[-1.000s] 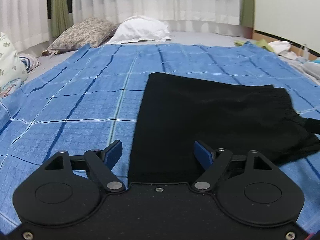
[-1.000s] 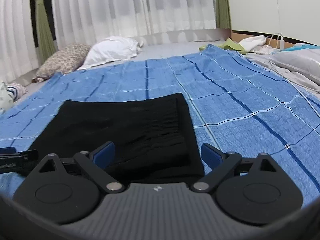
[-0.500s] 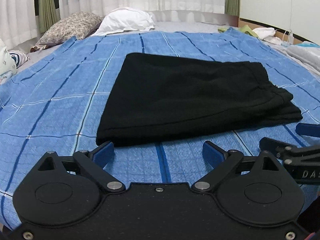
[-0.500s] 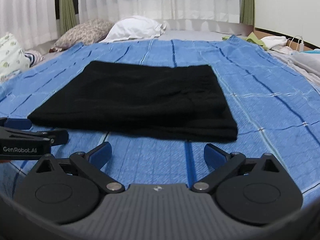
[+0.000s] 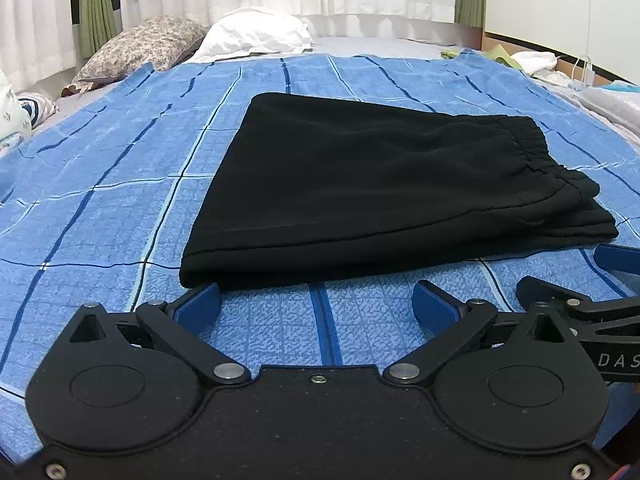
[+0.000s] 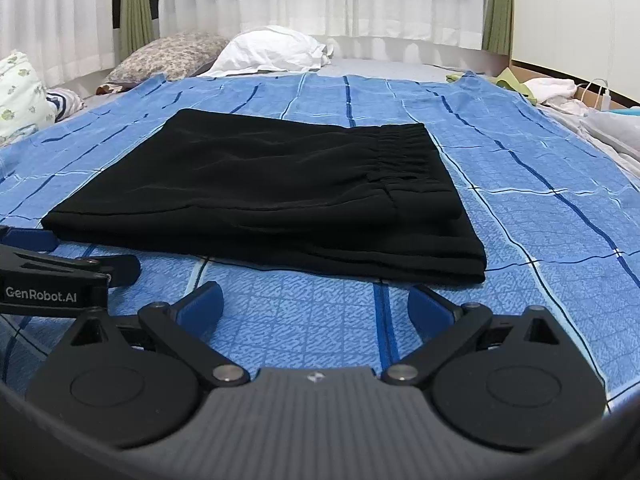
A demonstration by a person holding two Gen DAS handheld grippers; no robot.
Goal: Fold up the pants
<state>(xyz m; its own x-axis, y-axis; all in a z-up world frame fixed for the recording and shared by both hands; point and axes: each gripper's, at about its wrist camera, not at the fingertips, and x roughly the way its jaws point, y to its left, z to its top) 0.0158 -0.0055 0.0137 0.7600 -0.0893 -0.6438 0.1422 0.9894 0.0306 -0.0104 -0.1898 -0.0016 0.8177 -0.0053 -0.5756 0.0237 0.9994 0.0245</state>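
The black pants (image 5: 384, 184) lie folded flat on the bed (image 5: 100, 208); the task looks nearly done. The left tongs (image 5: 316, 304) are opening with nothing between them, and the right tongs (image 6: 314, 304) stand spread and empty.

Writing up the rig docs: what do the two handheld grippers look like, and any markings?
The left gripper has a matte black body, black linkage arms with silver pivot pins, round black side housings and blue finger pads. The right gripper is alike but with a ribbed grey centre bearing a small logo. White lettering reads "GenRobot.AI" on the left one's side, "DAS" on the right's. No cables or sleeves show.
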